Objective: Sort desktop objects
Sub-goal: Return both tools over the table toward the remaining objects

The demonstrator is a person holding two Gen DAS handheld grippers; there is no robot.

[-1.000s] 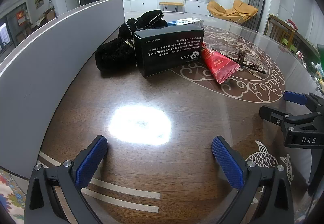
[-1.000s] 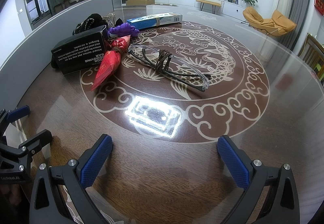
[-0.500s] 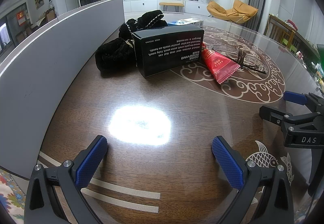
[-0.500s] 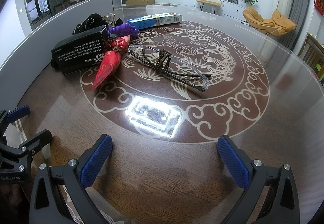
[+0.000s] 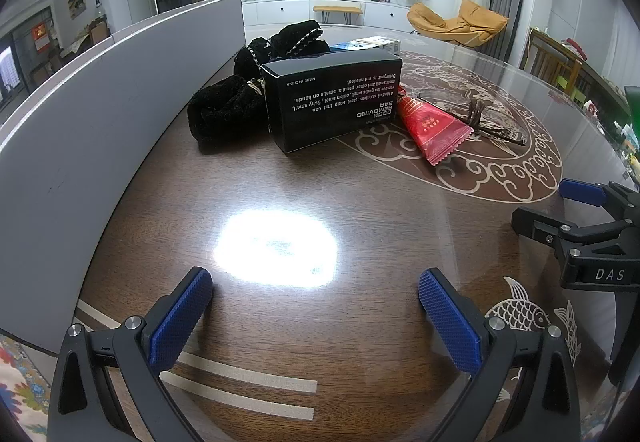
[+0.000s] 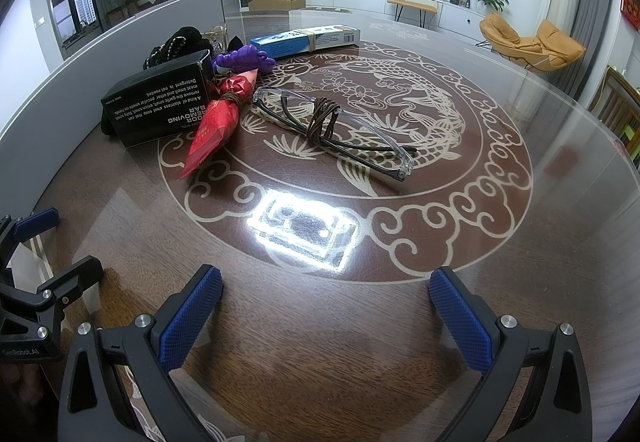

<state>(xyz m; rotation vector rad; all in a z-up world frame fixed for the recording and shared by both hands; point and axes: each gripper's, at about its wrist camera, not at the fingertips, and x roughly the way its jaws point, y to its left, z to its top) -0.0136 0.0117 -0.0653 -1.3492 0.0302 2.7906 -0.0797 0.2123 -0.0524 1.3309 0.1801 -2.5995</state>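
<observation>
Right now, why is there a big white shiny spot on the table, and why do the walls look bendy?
Left wrist view: a lamp's glare bounces off the glossy table. Right wrist view: the same kind of glare looks rectangular. Both views: the fisheye lens curves the grey partition.

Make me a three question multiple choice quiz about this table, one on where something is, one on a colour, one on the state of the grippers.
1. Where does the red packet lie?
A. Beside the black box
B. On the blue carton
C. Between the left gripper's fingers

2. What colour is the cord wound round the glasses?
A. White
B. Brown
C. Green

3. How are the two grippers?
A. Both shut on objects
B. Only the right one holds something
C. Both open and empty

Answers:
1 A, the packet rests on the table against the box's side.
2 B, brown loops wrap the folded frame.
3 C, the left gripper and right gripper show spread fingers with bare table between.
</observation>
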